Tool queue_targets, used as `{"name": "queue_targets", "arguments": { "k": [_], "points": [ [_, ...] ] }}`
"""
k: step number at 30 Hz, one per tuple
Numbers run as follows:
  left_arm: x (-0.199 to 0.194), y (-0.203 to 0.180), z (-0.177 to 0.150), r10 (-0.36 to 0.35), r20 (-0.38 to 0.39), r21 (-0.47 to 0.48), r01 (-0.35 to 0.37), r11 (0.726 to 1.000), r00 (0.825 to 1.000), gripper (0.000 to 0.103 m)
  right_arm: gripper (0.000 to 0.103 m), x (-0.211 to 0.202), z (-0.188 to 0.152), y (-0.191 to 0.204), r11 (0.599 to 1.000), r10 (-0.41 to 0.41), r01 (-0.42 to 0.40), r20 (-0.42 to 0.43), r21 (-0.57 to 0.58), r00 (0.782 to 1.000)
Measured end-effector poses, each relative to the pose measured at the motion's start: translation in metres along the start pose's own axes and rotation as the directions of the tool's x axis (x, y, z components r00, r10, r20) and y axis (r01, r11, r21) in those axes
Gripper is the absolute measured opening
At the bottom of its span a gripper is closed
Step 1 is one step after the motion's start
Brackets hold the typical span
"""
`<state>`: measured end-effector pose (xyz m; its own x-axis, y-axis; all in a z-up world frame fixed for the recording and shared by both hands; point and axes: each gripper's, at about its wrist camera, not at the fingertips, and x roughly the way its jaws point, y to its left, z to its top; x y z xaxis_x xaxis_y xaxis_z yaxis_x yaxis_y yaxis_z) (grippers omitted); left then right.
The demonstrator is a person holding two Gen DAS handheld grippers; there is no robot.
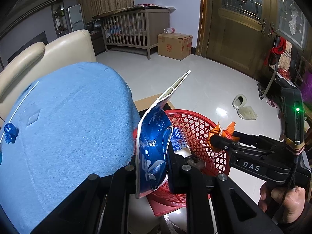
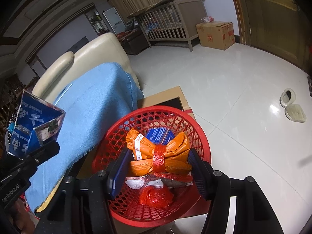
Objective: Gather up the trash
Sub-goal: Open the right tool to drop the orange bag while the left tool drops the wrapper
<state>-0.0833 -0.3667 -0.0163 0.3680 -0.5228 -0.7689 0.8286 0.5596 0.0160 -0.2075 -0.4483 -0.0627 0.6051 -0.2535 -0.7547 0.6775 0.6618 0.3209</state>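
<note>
Black jaws of the left gripper (image 1: 156, 167) pinch a torn blue carton (image 1: 154, 148) above the red basket (image 1: 197, 120), not yet dropped.

From the right wrist, the right gripper (image 2: 156, 167) clasps an orange wrapper bundle (image 2: 159, 152) over that basket, where a red bag (image 2: 156, 196) already lies.
</note>
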Motion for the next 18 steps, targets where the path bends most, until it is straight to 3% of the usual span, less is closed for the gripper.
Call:
{"name": "queue_targets", "arguments": {
  "k": [2, 5, 18],
  "points": [
    [0.000, 0.002, -0.001, -0.003, -0.001, 0.003, 0.003, 1.000, 1.000, 0.016, 0.066, 0.004, -0.001, -0.003, 1.000, -0.010, 0.010, -0.016, 0.015, 1.000],
    [0.002, 0.000, 0.000, -0.005, -0.006, 0.007, 0.006, 1.000, 1.000, 0.016, 0.076, 0.010, -0.003, -0.008, 0.999, -0.026, 0.027, -0.043, 0.032, 0.999],
    [0.015, -0.008, -0.002, -0.025, -0.035, 0.026, 0.026, 0.999, 0.999, 0.016, 0.077, -0.008, 0.007, -0.027, 0.995, -0.027, 0.025, 0.014, 0.097, 1.000]
  ]
}}
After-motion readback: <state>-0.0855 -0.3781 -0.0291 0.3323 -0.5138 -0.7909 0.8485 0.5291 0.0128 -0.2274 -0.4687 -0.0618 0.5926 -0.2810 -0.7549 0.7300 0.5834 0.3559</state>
